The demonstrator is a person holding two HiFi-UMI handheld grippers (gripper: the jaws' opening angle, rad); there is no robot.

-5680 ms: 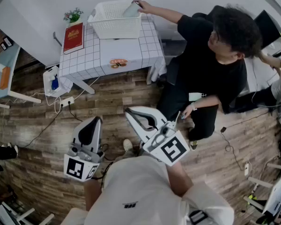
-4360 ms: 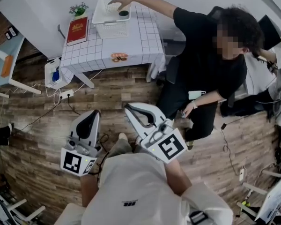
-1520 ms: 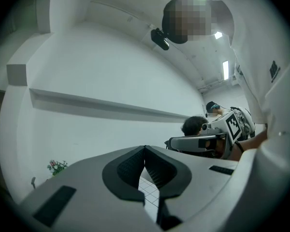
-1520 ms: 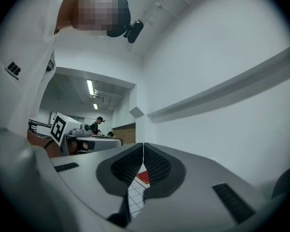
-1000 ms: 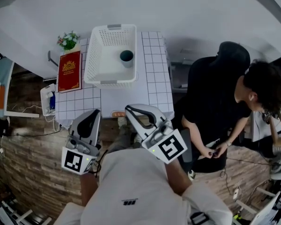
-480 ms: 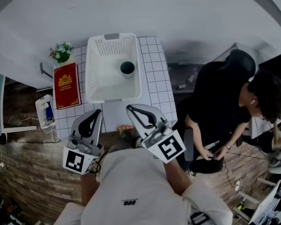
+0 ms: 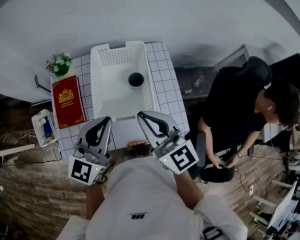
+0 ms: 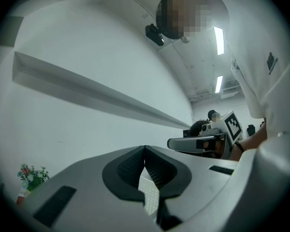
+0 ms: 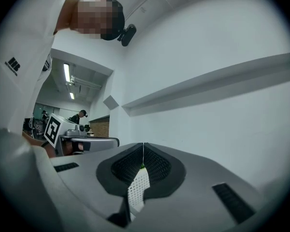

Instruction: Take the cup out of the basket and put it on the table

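A dark cup [image 7: 136,79] stands upright inside the white mesh basket [image 7: 116,57] on the table [image 7: 165,81] with the white grid cloth. Both grippers hover over the table's near edge, short of the basket. My left gripper [image 7: 106,119] is shut and holds nothing, its tips meeting in the left gripper view [image 8: 145,149]. My right gripper [image 7: 140,115] is shut and holds nothing too, its tips touching in the right gripper view [image 9: 143,146]. White basket mesh [image 8: 148,197] shows through the gap under the left tips. The cup lies beyond the right gripper's tip.
A red book [image 7: 67,102] lies left of the basket, with a small potted plant [image 7: 59,63] behind it. A small orange item [image 7: 138,144] sits at the table's near edge between the grippers. A person in black [image 7: 240,109] stands right of the table. A wall runs behind it.
Earlier the person in black set the cup in the basket and stepped away to the right. Over the last second both shut grippers have come up to the table's near edge.
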